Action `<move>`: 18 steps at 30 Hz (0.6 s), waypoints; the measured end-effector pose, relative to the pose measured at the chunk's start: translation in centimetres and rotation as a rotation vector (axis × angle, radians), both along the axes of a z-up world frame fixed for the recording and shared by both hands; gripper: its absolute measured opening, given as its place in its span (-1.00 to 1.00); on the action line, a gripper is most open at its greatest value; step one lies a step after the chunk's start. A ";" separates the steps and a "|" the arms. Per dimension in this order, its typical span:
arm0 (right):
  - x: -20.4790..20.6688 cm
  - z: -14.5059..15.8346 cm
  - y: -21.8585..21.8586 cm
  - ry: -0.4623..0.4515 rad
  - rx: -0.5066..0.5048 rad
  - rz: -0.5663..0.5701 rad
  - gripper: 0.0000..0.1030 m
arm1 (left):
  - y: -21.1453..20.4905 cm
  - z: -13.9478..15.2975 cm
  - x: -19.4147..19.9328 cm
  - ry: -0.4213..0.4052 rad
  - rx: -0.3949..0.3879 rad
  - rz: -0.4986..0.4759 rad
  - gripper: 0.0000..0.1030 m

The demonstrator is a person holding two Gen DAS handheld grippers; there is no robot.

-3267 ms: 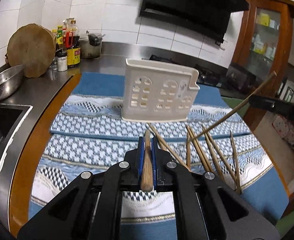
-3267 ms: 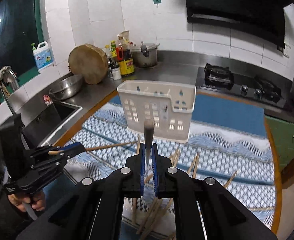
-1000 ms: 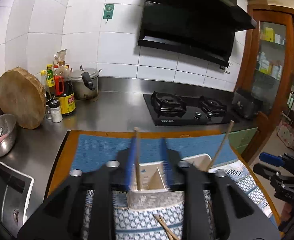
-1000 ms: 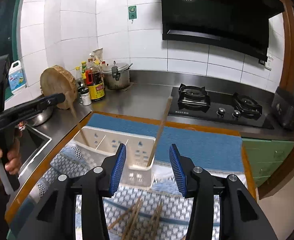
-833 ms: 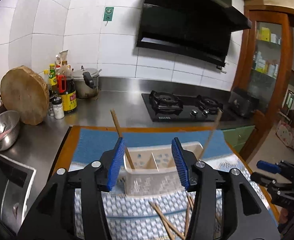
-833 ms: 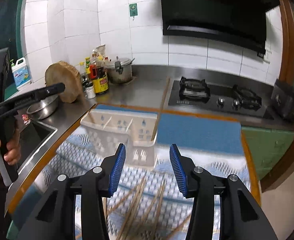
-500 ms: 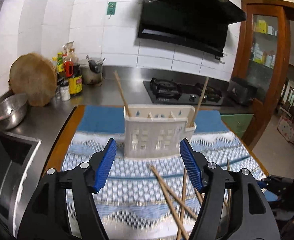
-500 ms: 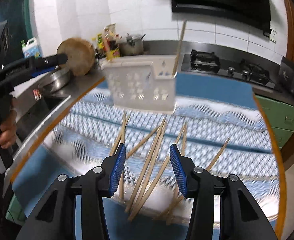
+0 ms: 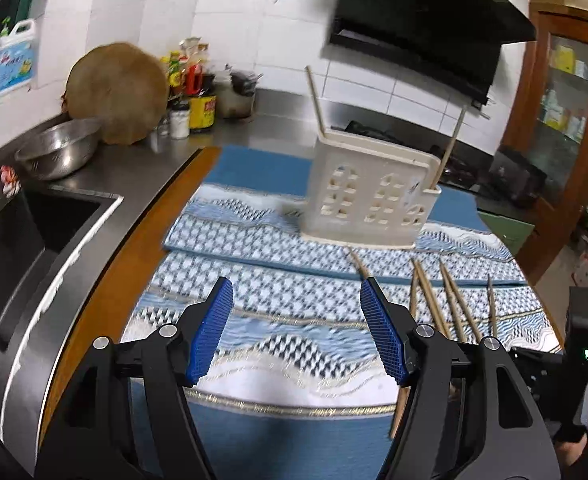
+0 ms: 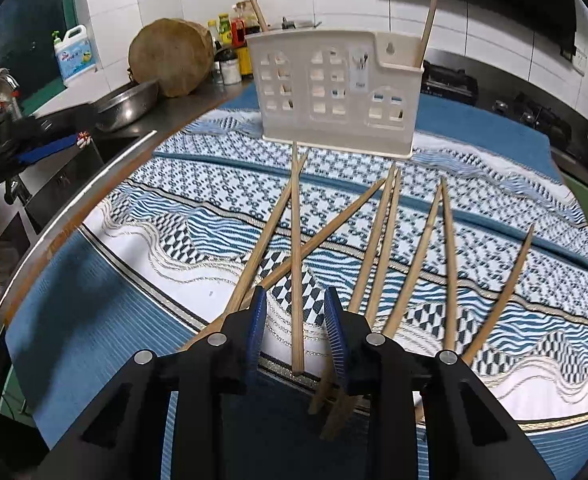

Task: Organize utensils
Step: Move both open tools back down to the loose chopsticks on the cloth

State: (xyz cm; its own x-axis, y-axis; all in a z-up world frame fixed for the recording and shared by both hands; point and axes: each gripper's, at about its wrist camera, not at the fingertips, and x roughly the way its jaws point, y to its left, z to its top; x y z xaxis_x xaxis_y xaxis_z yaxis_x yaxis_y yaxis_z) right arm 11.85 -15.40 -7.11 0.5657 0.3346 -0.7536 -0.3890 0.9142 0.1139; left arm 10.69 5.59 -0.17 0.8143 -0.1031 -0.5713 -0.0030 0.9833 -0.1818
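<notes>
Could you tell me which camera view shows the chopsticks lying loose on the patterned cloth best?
The right wrist view: the loose chopsticks fan out whole across the patterned cloth before the holder. The left wrist view catches only a few at right, partly behind a finger.

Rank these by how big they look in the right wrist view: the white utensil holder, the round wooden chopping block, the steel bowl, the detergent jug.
1. white utensil holder, clearly largest, though also nearest
2. round wooden chopping block
3. steel bowl, partly hidden, so its place is unsure
4. detergent jug, smallest, though also farthest
</notes>
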 end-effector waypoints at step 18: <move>1.5 -1.9 0.7 0.022 -0.030 -0.016 -0.87 | -3.4 -4.8 0.0 0.121 -0.070 -0.105 0.24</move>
State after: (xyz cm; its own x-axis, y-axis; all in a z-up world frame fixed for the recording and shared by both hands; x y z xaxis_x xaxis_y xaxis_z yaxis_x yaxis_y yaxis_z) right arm 13.39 -14.73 -9.03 0.5538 0.3032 -0.7755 -0.3721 0.9233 0.0952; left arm 10.69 2.18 -4.95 0.7226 -0.2269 -0.6530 0.0729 0.9644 -0.2543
